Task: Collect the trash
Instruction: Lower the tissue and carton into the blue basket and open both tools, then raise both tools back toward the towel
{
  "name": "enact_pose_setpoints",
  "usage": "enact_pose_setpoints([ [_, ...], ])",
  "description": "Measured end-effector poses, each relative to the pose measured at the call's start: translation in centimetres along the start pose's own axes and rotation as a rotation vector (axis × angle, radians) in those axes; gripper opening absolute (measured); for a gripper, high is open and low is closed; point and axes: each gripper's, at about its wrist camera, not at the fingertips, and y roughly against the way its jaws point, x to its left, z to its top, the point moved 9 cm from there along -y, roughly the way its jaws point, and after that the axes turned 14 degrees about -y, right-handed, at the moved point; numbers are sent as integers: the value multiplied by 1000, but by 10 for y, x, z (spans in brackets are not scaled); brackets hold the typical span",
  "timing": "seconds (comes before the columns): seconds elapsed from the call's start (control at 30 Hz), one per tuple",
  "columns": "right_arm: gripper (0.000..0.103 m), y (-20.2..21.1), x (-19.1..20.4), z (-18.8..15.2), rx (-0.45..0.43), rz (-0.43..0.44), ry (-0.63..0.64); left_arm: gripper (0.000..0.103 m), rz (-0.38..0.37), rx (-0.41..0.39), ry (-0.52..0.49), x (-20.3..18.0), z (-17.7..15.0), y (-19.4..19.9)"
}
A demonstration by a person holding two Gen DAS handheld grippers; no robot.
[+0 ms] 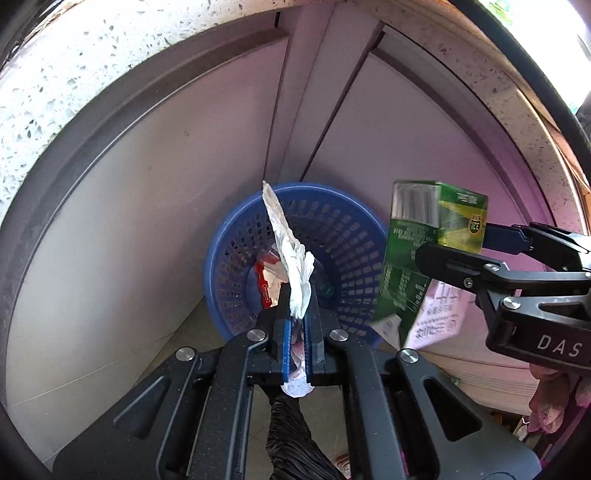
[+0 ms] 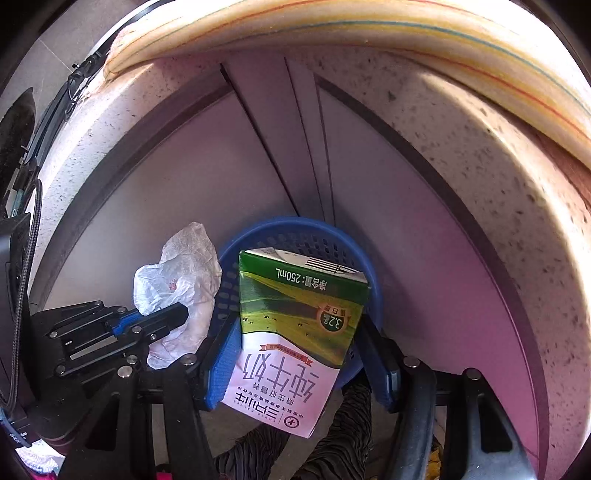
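Note:
A blue perforated basket stands on the floor against the cabinet doors, with a red and white wrapper inside. My left gripper is shut on a crumpled white plastic wrapper and holds it over the basket's near rim. My right gripper is shut on a green and white milk carton, upside down, above the basket. The carton and right gripper show at the right of the left wrist view. The left gripper and its wrapper show at the left of the right wrist view.
Pale cabinet doors rise behind the basket under a speckled stone counter edge. A striped cloth hangs over the counter. Tiled floor lies in front. Dark striped trouser legs are below.

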Motion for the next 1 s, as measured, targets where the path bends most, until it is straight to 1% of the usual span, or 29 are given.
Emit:
enact_pose_setpoints([
  [0.07,64,0,0,0,3,-6,2,3,6,8,-3,-1,-1,-2],
  [0.13,64,0,1,2,5,-9,0,7,12,7,-4,0,-1,-1],
  [0.17,64,1,2,3,5,-11,0,14,15,5,-1,1,-1,0],
  [0.2,64,1,1,4,4,-13,-1,24,17,3,3,2,-1,0],
  [0.23,64,2,1,4,5,-15,-1,29,16,0,7,2,-1,0],
  [0.27,64,2,0,5,5,-16,-2,39,16,-2,10,3,-1,1],
  [0.33,67,3,1,8,3,-21,0,39,26,-2,8,4,-1,1],
  [0.67,67,20,4,12,-18,-9,17,39,46,-20,6,15,4,11],
  [0.8,67,34,9,15,-37,-2,37,39,56,-45,11,21,7,26],
  [1.0,76,74,19,29,-111,9,72,39,82,-106,5,22,21,52],
])
